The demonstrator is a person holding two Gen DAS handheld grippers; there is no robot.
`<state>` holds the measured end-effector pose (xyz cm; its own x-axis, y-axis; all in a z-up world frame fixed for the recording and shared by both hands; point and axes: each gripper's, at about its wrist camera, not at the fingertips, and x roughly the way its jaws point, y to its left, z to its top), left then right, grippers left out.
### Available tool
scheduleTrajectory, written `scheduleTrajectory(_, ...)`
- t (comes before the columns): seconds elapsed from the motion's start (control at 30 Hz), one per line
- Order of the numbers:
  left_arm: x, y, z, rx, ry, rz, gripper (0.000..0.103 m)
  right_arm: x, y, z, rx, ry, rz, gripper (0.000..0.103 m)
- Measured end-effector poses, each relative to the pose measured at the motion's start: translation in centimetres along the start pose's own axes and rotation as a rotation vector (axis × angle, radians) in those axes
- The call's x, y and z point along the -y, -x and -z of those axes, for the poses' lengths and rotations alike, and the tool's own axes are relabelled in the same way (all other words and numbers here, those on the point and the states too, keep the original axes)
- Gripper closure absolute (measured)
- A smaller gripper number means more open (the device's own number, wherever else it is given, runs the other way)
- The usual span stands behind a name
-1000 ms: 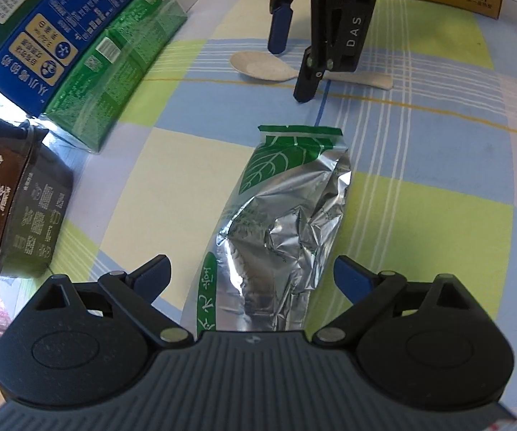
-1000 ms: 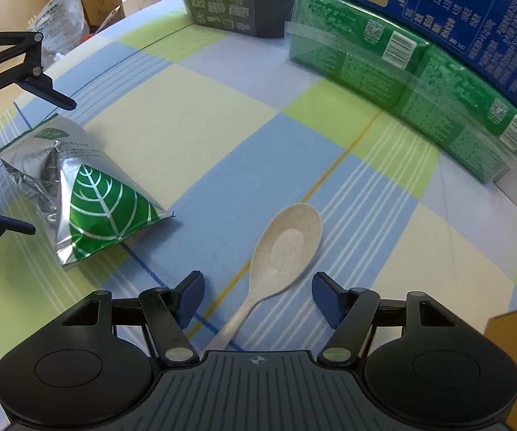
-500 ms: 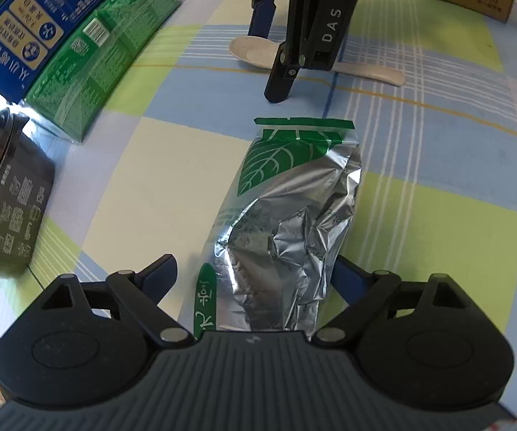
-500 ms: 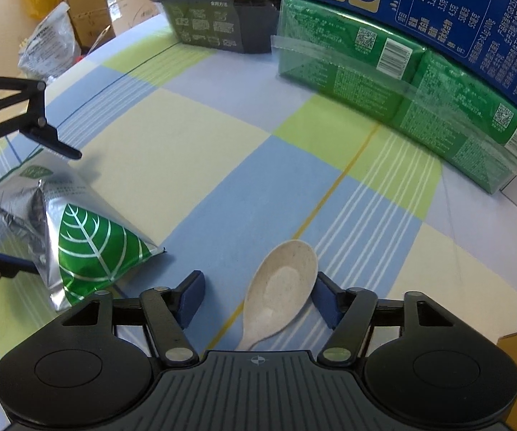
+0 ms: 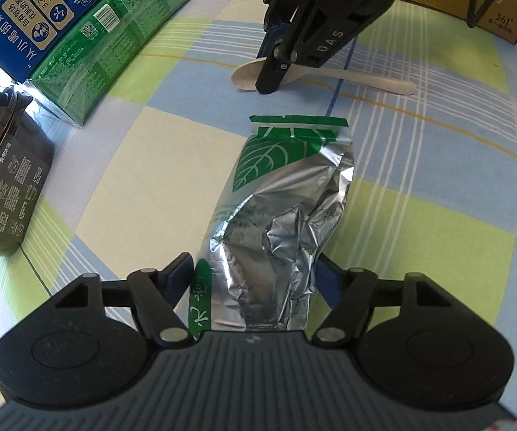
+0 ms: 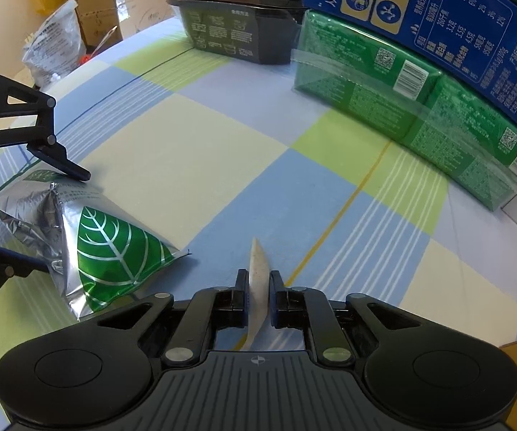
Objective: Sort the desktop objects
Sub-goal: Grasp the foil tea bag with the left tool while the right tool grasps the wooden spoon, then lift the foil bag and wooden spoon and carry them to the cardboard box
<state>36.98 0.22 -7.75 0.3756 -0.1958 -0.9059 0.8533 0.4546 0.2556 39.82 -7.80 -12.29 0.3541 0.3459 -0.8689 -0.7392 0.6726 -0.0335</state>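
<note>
Simultaneously, right tongs (image 6: 258, 289) clamp the spoon (image 6: 257, 265); left tongs (image 5: 256, 280), closing, straddle the foil tea pouch (image 5: 283, 194); lifting comes next.

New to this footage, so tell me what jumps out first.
A crinkled silver pouch with a green leaf print lies on the checked tablecloth, and the left gripper is closing around its near end. Beyond it, the right gripper is shut on a pale spoon, turned on edge. Green and blue cartons line the table's edge.
</note>
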Motion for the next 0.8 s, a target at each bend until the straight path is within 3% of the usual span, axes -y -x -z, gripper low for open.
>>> scheduleTrajectory(0.33,2.2,1.3,0.4,-0.028,0.032,-0.010,0.049,-1.0,2.0,2.5,-0.036,-0.007,-0.074,0.096)
scheduleTrajectory(0.57,5.5,2.7,0.6,-0.070,0.096,-0.009,0.051,-3.2,4.2,5.6,-0.078,0.045,-0.116,0.096)
scheduleTrajectory(0.8,9.7,4.5,1.3,-0.102,0.098,0.009,0.051,-5.5,6.5,8.8,-0.100,0.098,-0.132,0.096)
